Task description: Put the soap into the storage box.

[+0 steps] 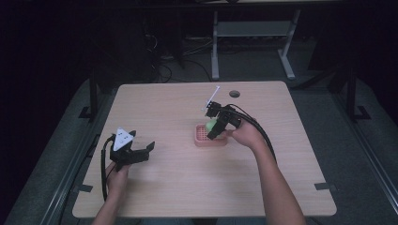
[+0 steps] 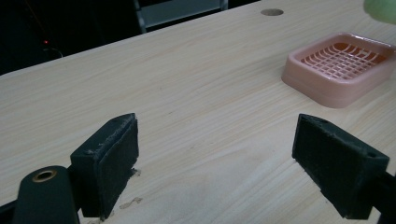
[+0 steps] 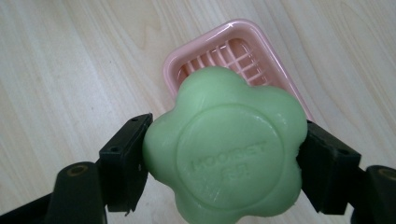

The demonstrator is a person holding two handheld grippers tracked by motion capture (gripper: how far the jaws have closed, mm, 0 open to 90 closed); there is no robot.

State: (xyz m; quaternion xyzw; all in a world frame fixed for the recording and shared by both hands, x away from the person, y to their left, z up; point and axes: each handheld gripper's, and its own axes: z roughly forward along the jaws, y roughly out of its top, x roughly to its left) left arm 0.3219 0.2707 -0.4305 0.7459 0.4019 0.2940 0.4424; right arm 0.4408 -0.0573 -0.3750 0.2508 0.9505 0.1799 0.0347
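Note:
A green flower-shaped soap (image 3: pixel 224 149) sits clamped between the two black jaws of my right gripper (image 3: pixel 224 161), just above a pink slatted soap dish (image 3: pixel 236 51). From above, the right gripper (image 1: pixel 215 127) holds the soap (image 1: pixel 210 125) over the dish (image 1: pixel 210 139) near the table's middle. My left gripper (image 1: pixel 141 152) rests low at the front left, open, nothing between its jaws. In the left gripper view its gripper (image 2: pixel 215 161) points across bare wood toward the dish (image 2: pixel 341 65), and an edge of the soap (image 2: pixel 383 9) shows at the top right.
The wooden table (image 1: pixel 178 183) has a round cable hole (image 1: pixel 234 93) near its far edge. A thin white stick (image 1: pixel 211 99) rises behind the right gripper. Black cables trail from both grippers. Desk legs and wires stand on the dark floor beyond.

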